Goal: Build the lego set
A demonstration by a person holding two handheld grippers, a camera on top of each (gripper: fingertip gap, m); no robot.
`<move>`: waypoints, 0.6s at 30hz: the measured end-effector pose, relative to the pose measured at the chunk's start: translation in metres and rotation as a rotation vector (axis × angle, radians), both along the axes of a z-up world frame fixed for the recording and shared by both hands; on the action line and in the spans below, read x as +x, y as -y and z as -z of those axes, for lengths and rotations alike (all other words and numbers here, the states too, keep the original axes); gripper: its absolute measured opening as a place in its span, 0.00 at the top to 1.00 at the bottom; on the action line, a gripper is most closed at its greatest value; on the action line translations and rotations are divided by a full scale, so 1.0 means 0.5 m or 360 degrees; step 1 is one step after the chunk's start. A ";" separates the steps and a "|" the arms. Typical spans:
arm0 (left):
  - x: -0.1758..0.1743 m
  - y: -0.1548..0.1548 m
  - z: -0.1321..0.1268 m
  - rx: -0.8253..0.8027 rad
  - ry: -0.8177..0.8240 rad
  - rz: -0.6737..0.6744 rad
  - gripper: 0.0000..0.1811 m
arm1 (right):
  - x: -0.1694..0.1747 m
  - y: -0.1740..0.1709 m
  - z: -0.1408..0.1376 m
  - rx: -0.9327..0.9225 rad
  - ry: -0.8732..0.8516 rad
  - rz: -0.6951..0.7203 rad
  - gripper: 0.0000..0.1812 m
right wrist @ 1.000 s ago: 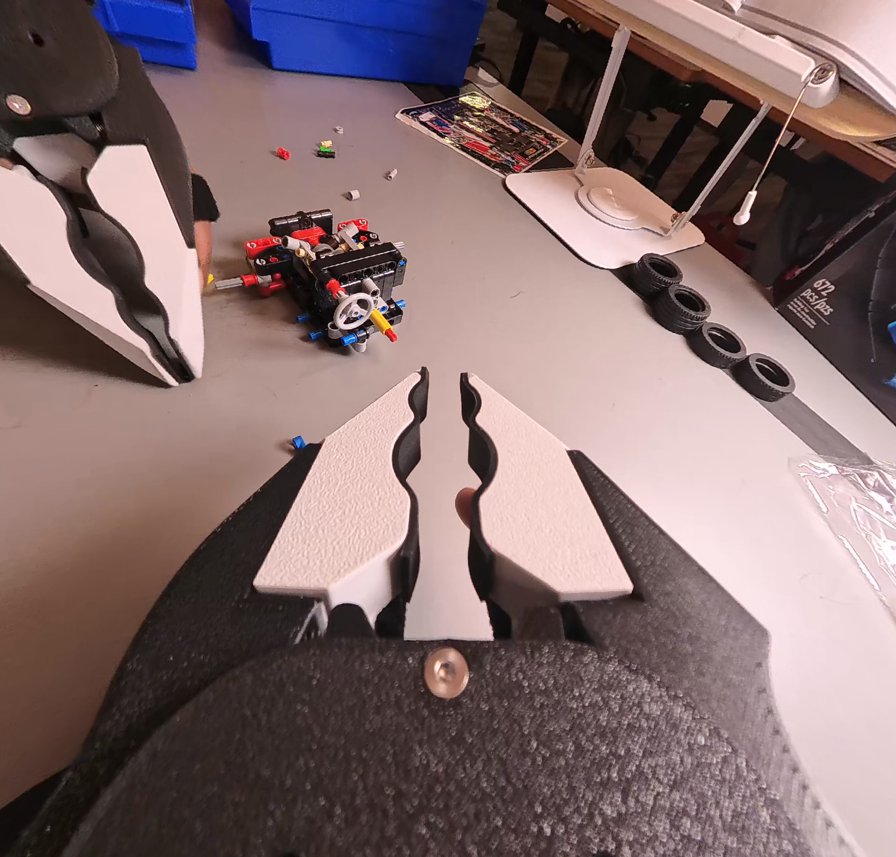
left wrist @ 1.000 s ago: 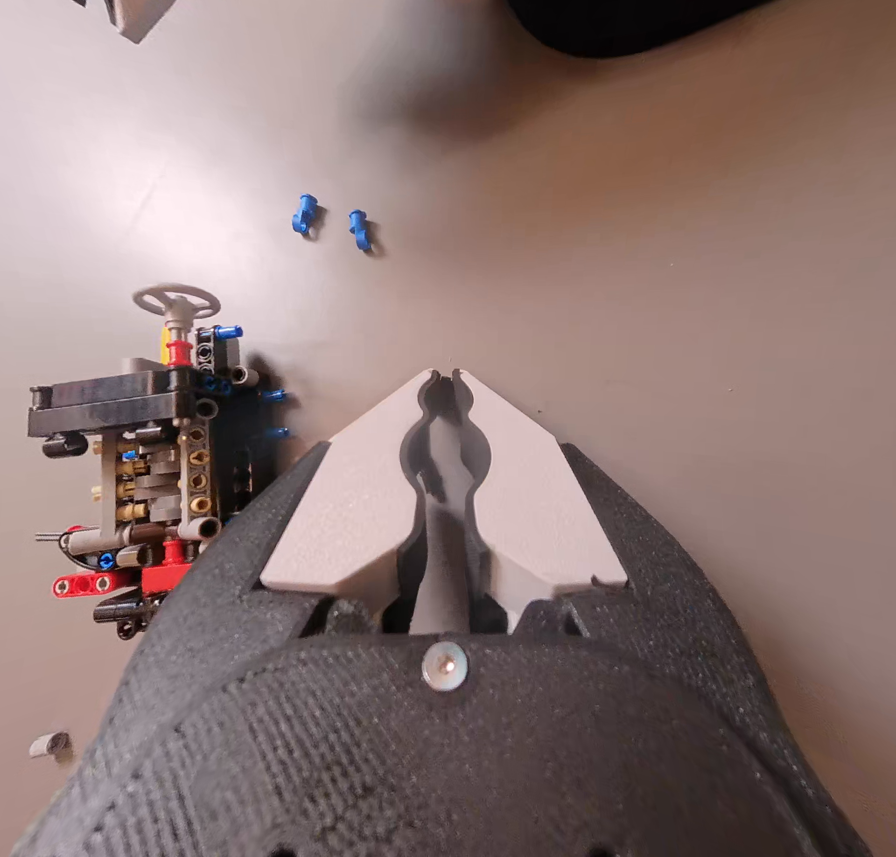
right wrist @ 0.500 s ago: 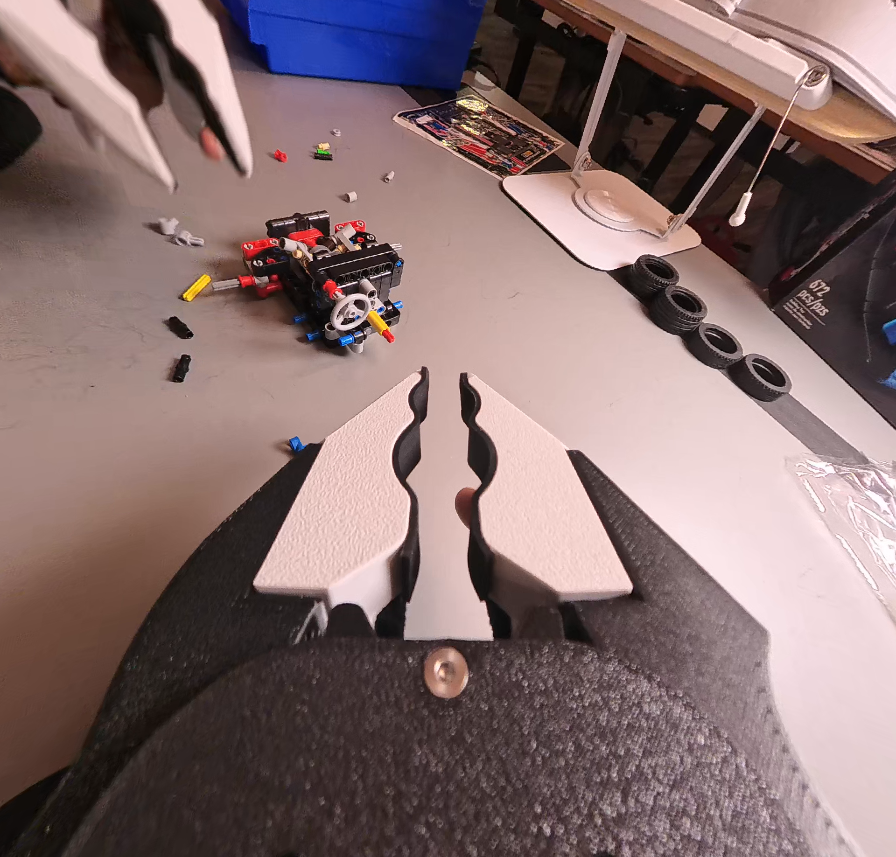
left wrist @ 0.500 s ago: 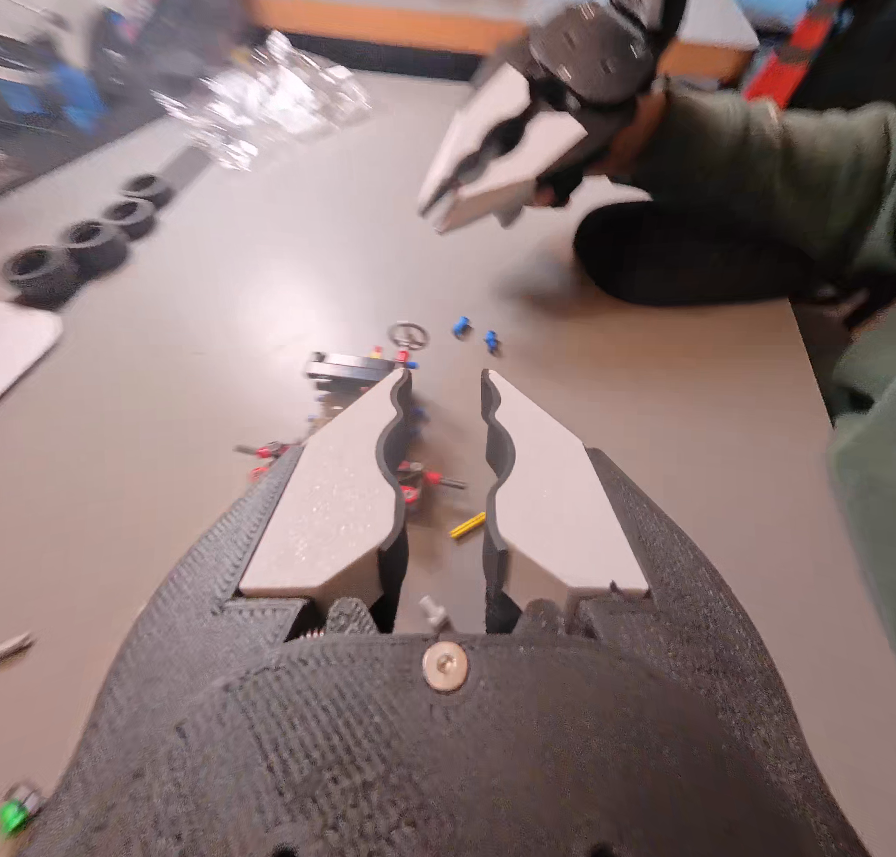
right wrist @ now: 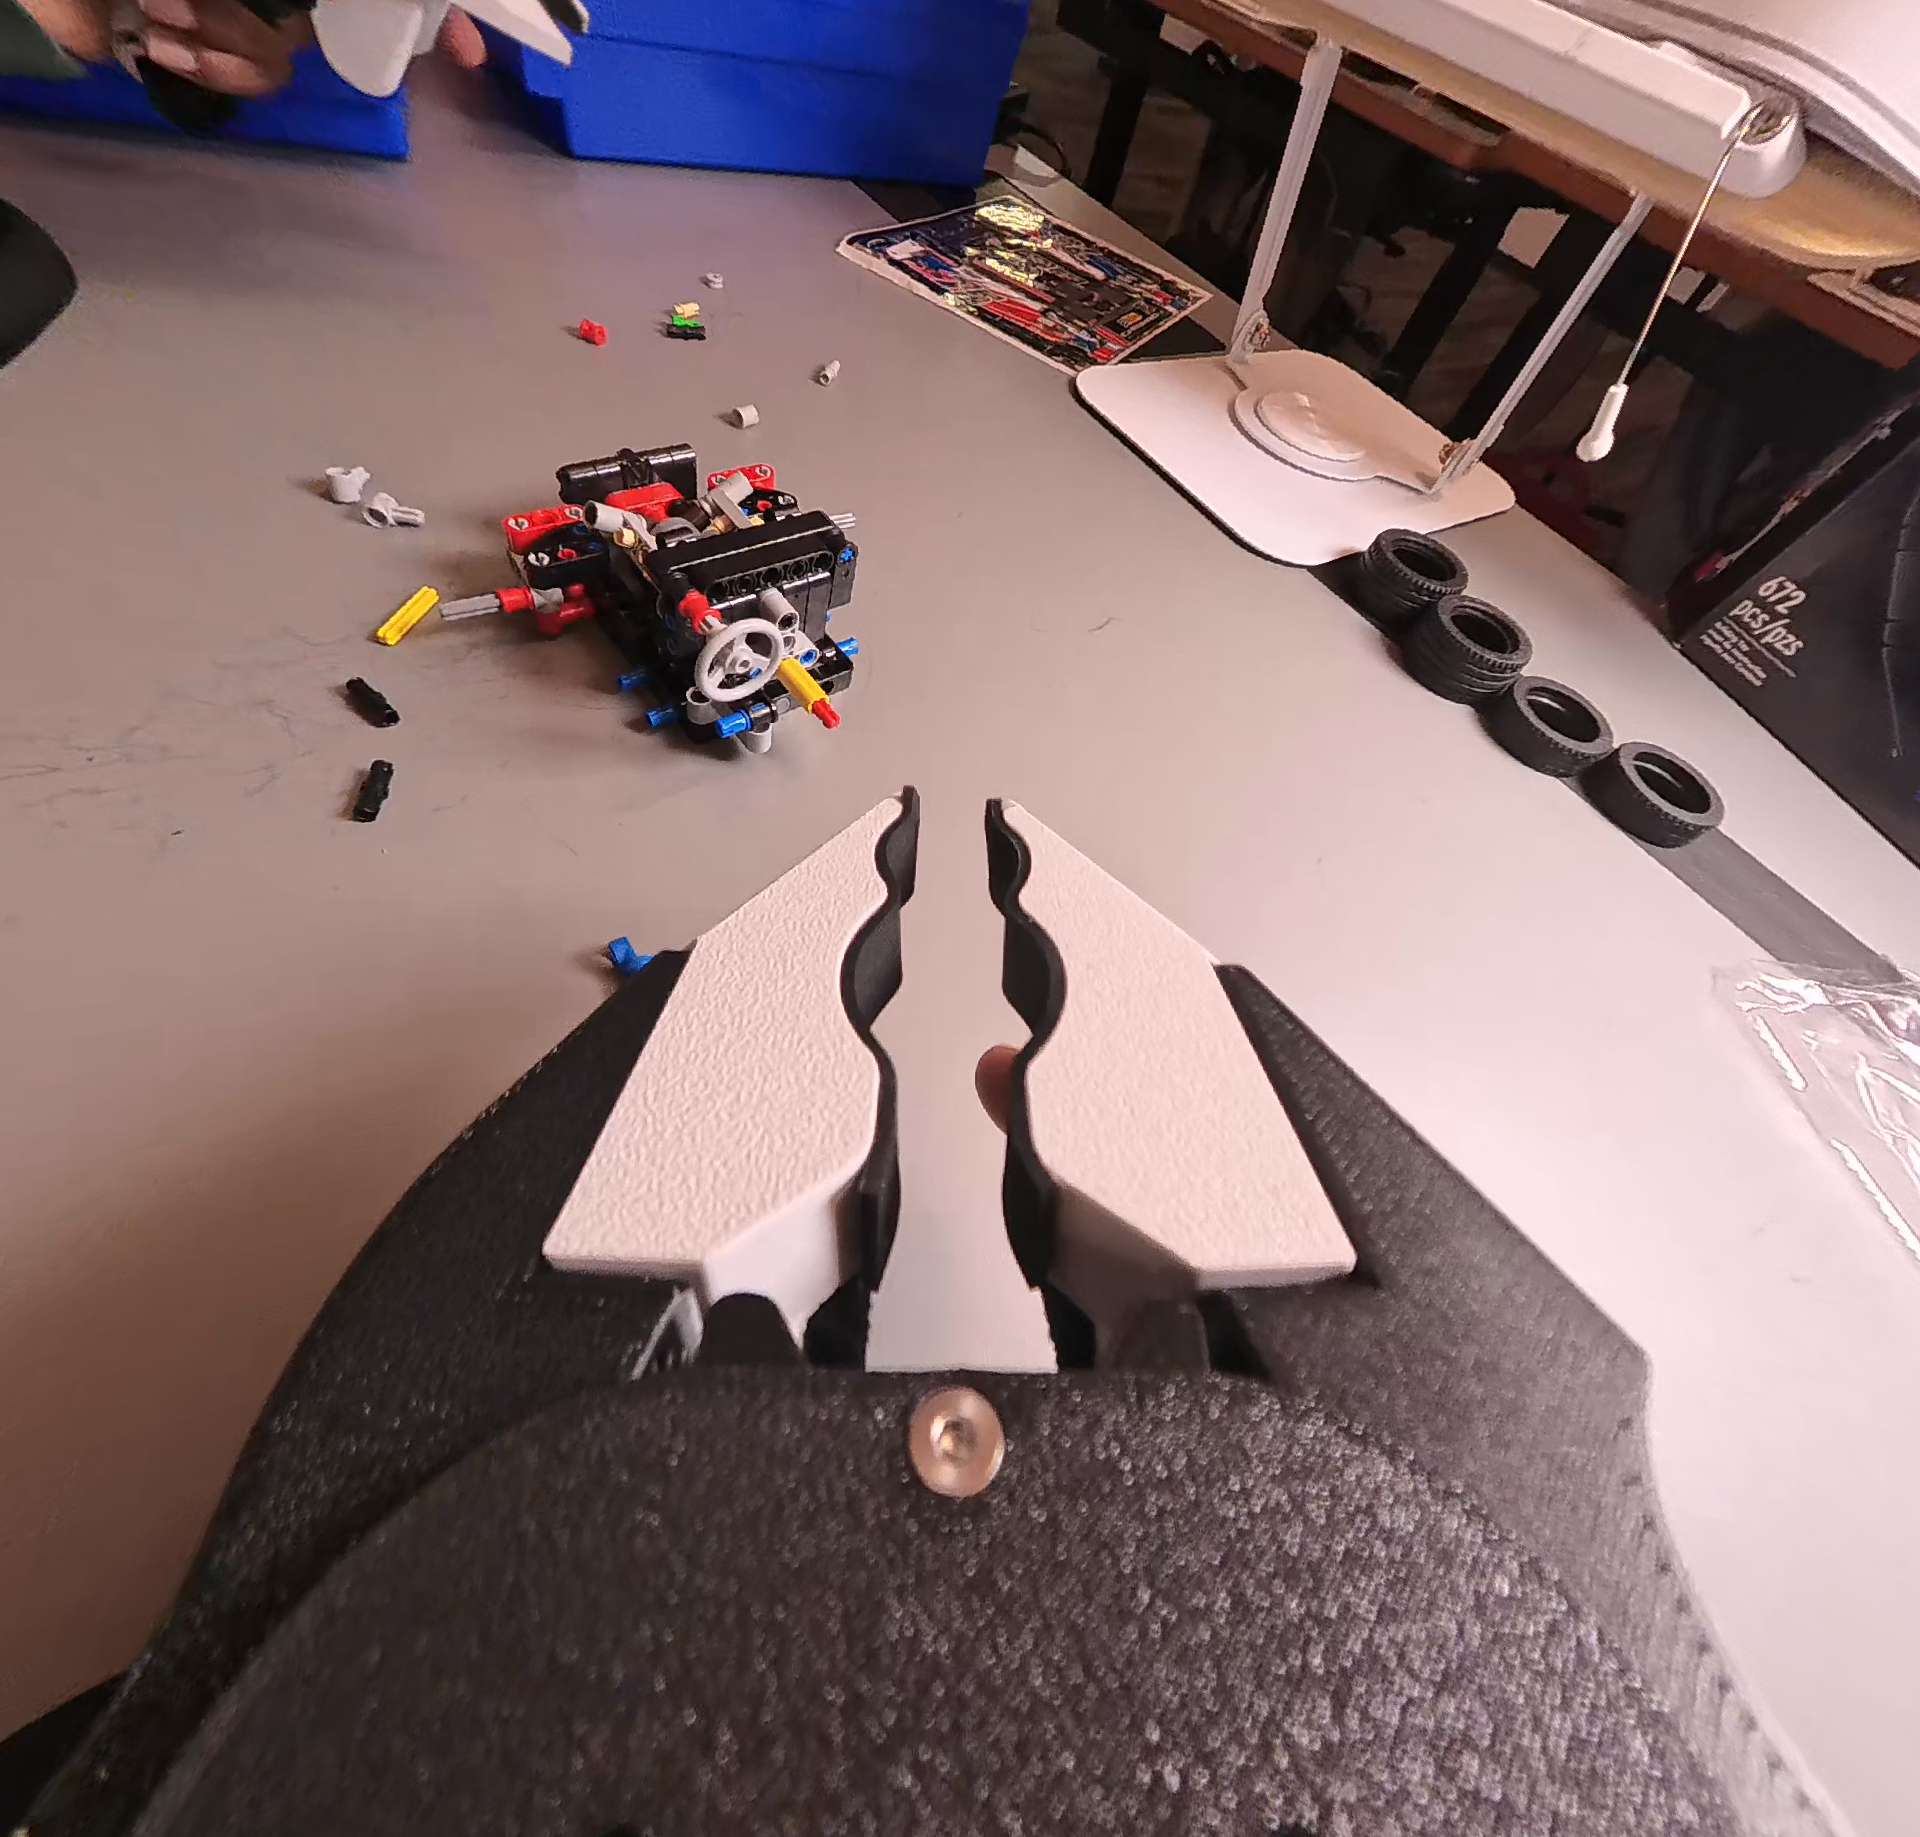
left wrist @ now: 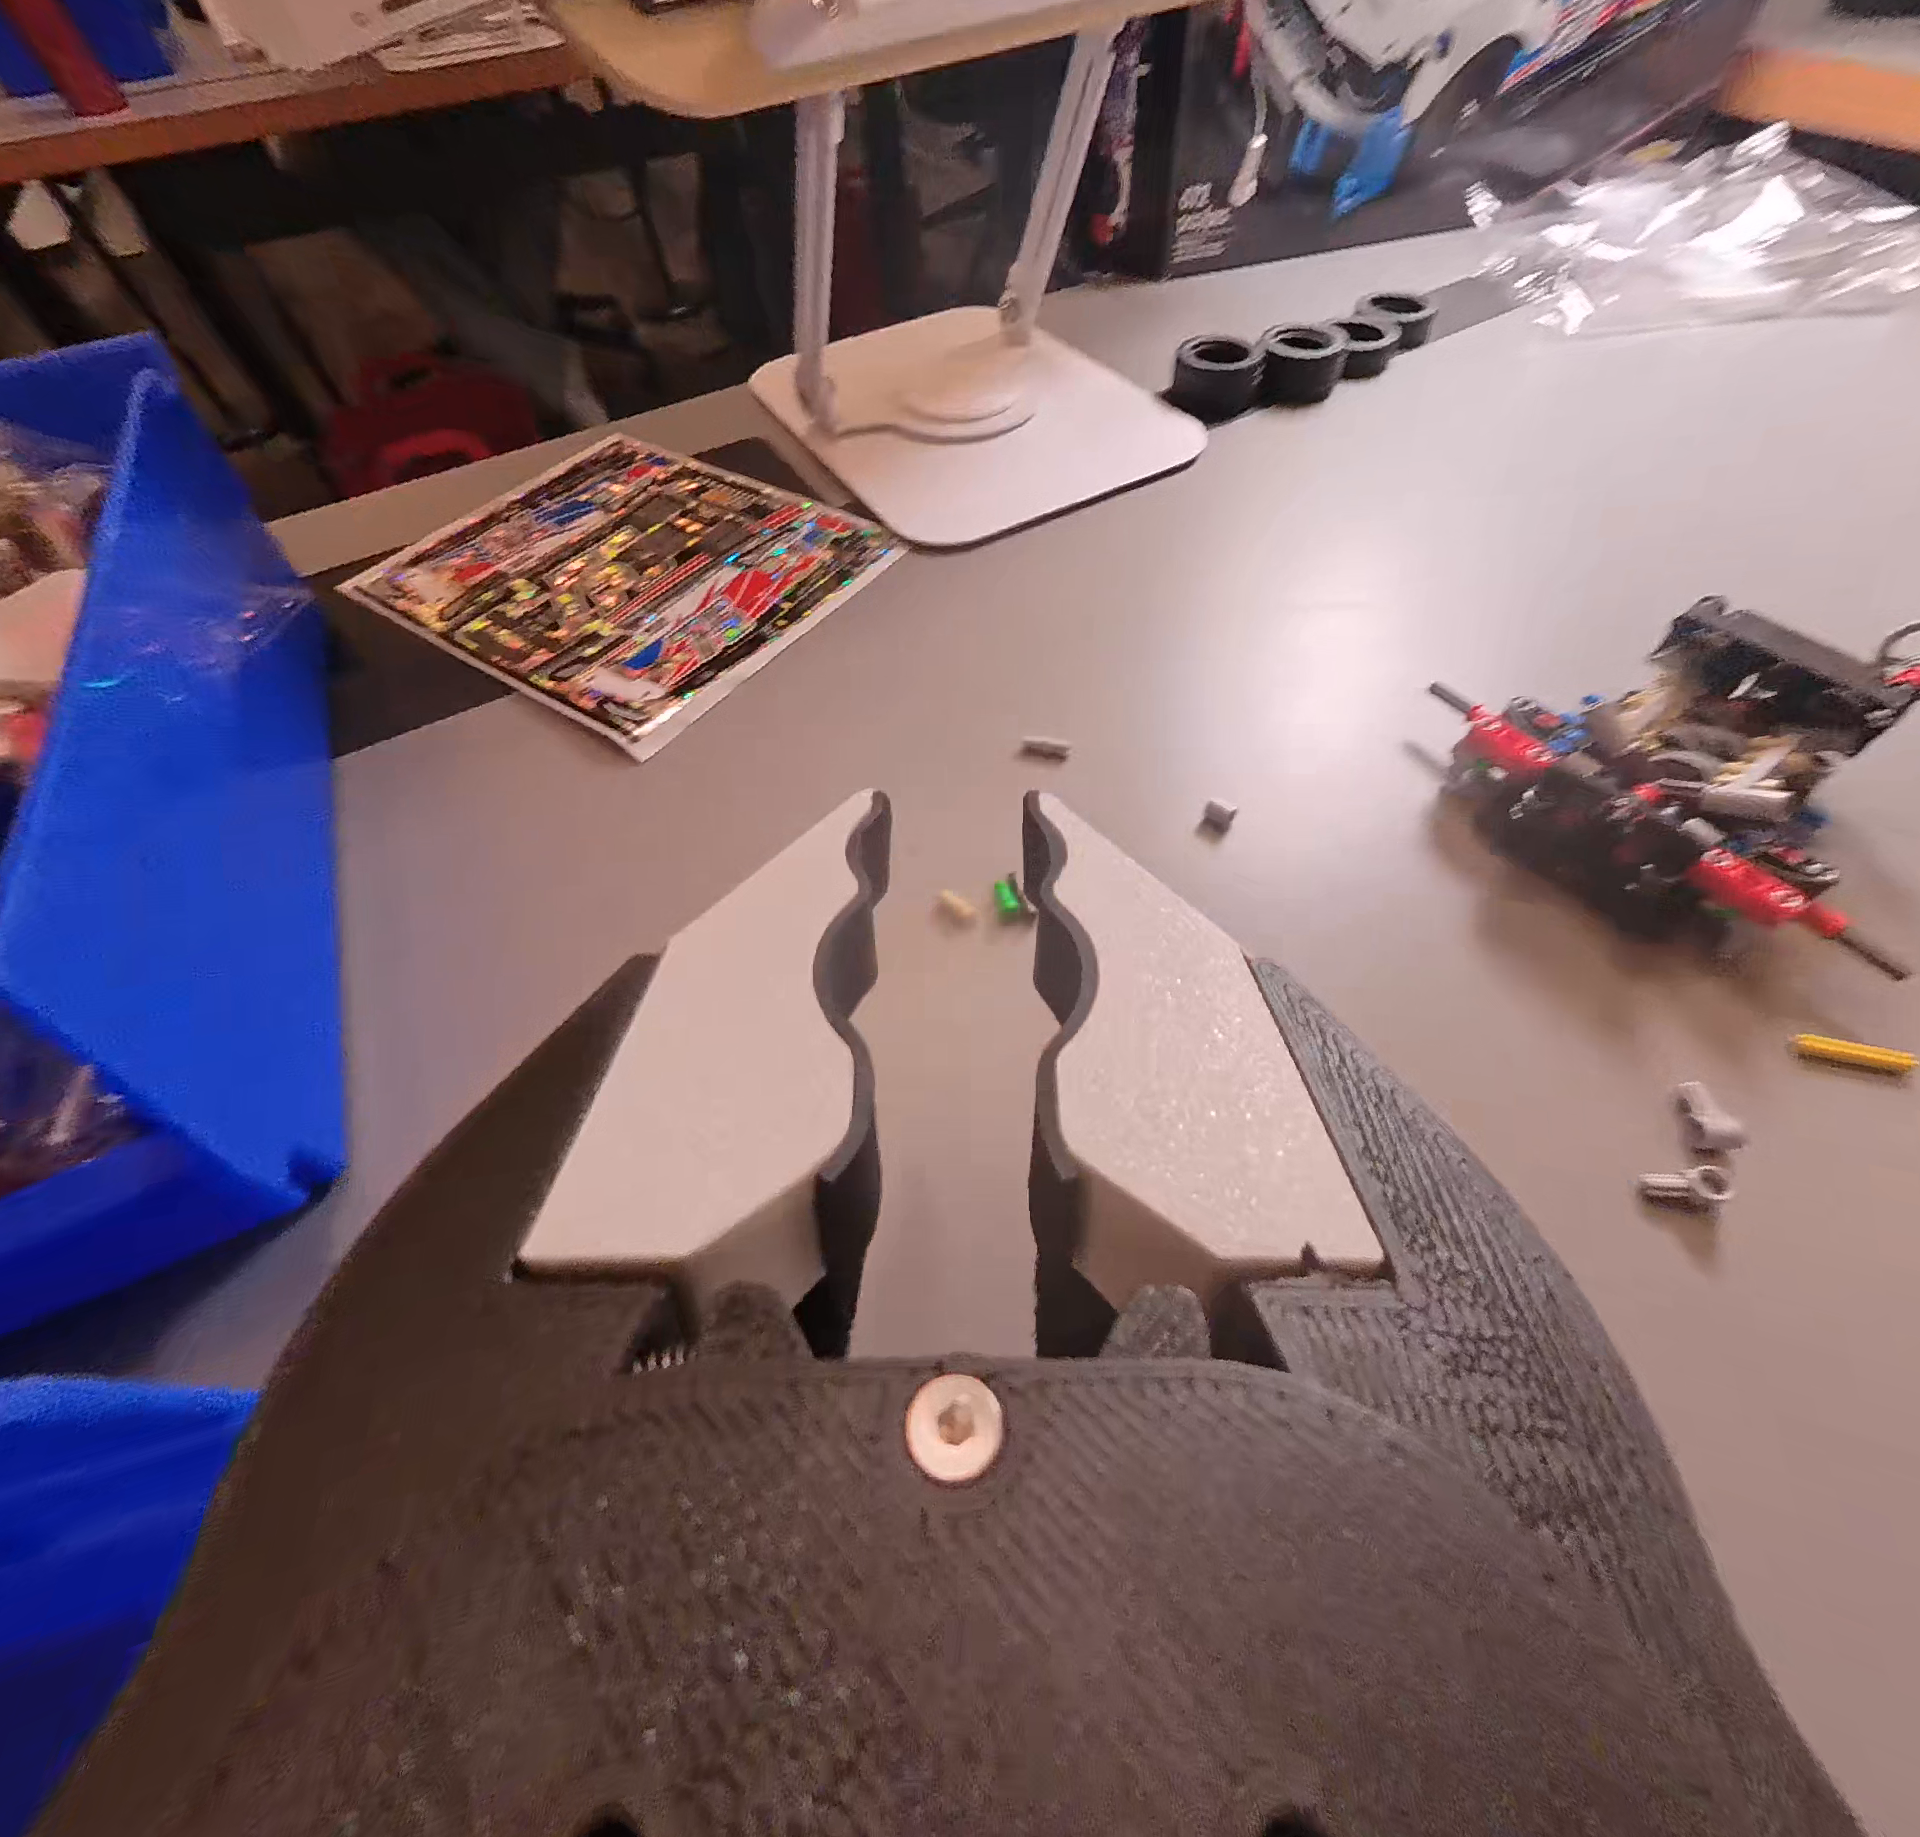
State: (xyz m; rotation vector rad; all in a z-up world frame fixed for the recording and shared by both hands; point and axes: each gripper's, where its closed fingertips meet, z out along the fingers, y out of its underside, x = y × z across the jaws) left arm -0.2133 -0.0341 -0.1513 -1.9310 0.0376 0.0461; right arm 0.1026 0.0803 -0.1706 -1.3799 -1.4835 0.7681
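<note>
Both claws, left claw and right claw, were released, grasping nothing. The half-built lego car sat at 11 o'clock. Next step, probably: fetching 1 loose piece.

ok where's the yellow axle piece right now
In the right wrist view the yellow axle lies flat on the table, just left of the half-built lego model, with two black pins below it.

Left wrist view high over the table facing the bins, right wrist view low, both sharing the lego build.
</note>
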 end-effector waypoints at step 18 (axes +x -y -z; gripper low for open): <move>-0.220 0.283 -0.212 -0.0054 -0.0362 -0.0749 0.82 | -0.012 0.014 -0.004 -0.0031 -0.0047 -0.0022 0.93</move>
